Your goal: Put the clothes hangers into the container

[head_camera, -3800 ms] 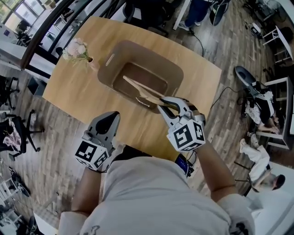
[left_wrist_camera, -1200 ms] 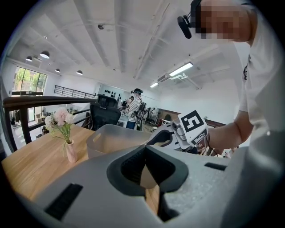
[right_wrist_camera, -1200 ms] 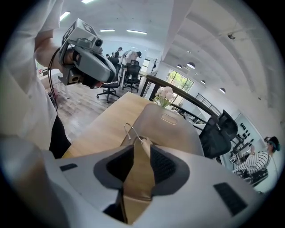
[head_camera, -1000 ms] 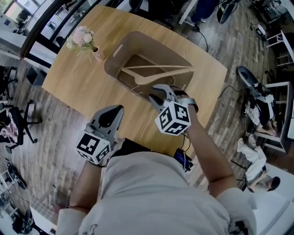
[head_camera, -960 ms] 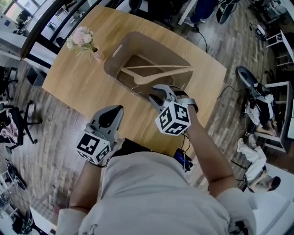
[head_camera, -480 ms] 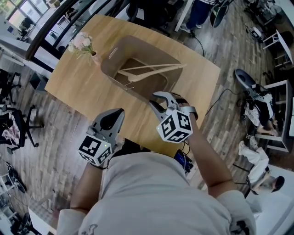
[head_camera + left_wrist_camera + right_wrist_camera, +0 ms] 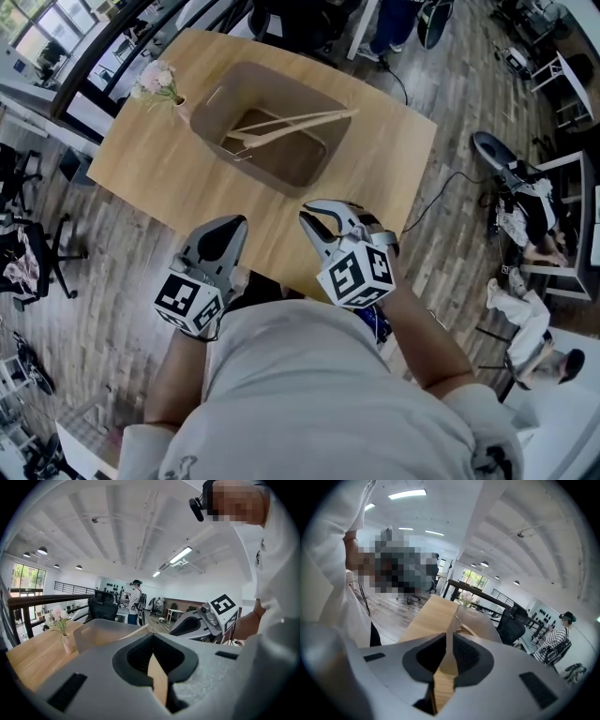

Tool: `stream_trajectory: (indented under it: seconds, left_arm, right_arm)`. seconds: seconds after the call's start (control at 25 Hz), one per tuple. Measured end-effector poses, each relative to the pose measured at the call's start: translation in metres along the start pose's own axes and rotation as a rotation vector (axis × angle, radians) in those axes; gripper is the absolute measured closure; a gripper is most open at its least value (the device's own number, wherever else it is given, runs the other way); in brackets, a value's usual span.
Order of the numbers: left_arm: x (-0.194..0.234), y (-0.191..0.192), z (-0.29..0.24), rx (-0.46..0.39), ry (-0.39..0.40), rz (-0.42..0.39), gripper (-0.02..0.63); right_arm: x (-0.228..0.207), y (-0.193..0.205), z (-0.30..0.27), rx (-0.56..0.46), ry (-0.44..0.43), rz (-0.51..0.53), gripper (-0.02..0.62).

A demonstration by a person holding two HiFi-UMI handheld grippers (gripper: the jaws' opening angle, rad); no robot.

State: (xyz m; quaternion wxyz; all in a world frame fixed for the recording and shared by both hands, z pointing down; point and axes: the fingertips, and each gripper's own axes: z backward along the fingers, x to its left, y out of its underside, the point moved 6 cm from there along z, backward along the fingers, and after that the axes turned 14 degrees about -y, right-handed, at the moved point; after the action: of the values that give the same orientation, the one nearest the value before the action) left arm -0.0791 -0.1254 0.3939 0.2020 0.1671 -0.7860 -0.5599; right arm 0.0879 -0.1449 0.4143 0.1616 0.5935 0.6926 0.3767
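Observation:
Two wooden hangers (image 7: 286,127) lie in the brown container (image 7: 319,103) at the far side of the wooden table (image 7: 178,178), one propped across its rim. The container (image 7: 101,629) and a hanger tip (image 7: 140,629) also show ahead in the left gripper view, and the container (image 7: 477,620) in the right gripper view. My right gripper (image 7: 323,217) hovers over the table's near edge, well short of the container; its jaws are closing, a narrow gap left and nothing between them (image 7: 449,638). My left gripper (image 7: 223,232) hangs near the front edge, shut and empty (image 7: 153,644).
A small vase of pink flowers (image 7: 157,82) stands just left of the container. Office chairs (image 7: 37,253) stand on the wooden floor to the left, a cable (image 7: 441,202) runs along the right side, and a person in a striped shirt (image 7: 134,599) stands far behind.
My right gripper has drawn back from the container toward my body, empty, and its jaws have narrowed. The hangers stay in the container. The left gripper has barely moved.

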Motion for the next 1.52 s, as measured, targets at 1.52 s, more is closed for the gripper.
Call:
stream_trajectory:
  seconds: [1.52]
  left_arm:
    - [0.004, 0.024, 0.167, -0.016, 0.027, -0.005, 0.600]
  right_arm:
    - [0.139, -0.067, 0.053, -0.387, 0.146, -0.247, 0.589]
